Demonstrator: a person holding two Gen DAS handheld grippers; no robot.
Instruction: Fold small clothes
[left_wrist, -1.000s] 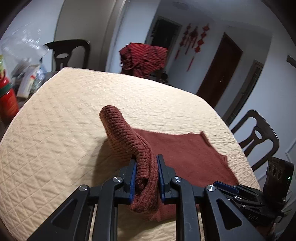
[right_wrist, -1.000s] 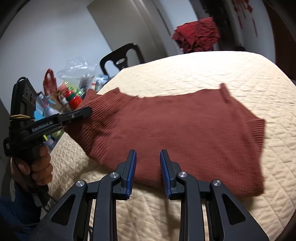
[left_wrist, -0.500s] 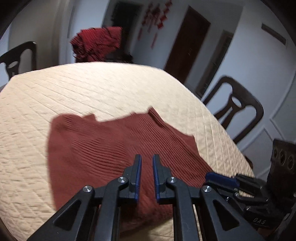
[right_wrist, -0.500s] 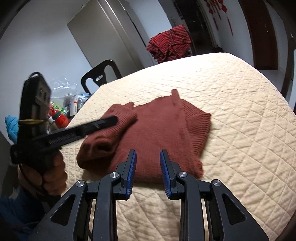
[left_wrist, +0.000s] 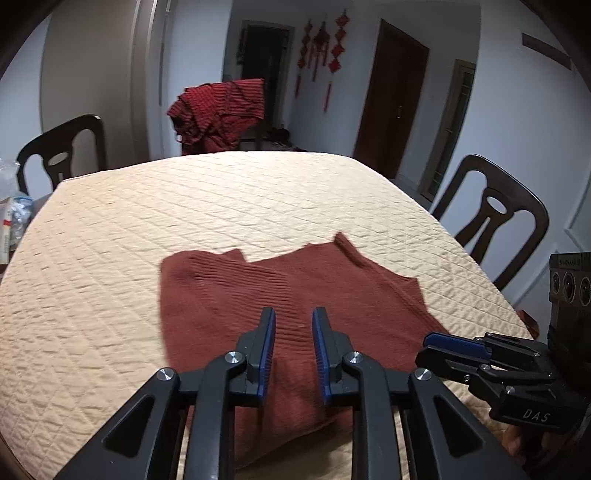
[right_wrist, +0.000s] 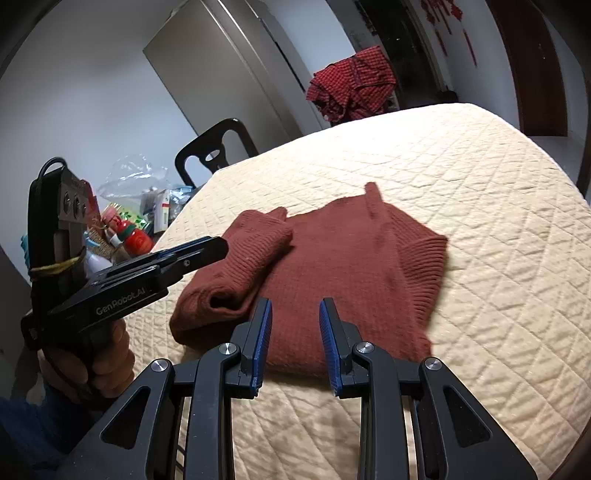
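Released from the left gripper (left_wrist: 293, 325) a second ago, the rust-red knit sweater (left_wrist: 280, 317) is now lying on the quilted cream table cover (left_wrist: 221, 206) with its sleeve (right_wrist: 236, 266) folded over the body; the left jaws, having just been opening, are standing slightly apart with nothing between them, hovering above the near part of the garment. Alongside, the right gripper (right_wrist: 295, 317) is hanging over the sweater's near edge, its blue pads (right_wrist: 264, 332) parted and gripping nothing. At the left of the right wrist view a hand (right_wrist: 107, 350) is clutching the left gripper's handle. Beyond the sweater, dark wooden chairs (left_wrist: 491, 221) are flanking the table, and a red checked cloth (left_wrist: 221, 110) is sitting heaped over a chair back at the far end, red hanging ornaments (left_wrist: 321, 48) showing on the wall behind
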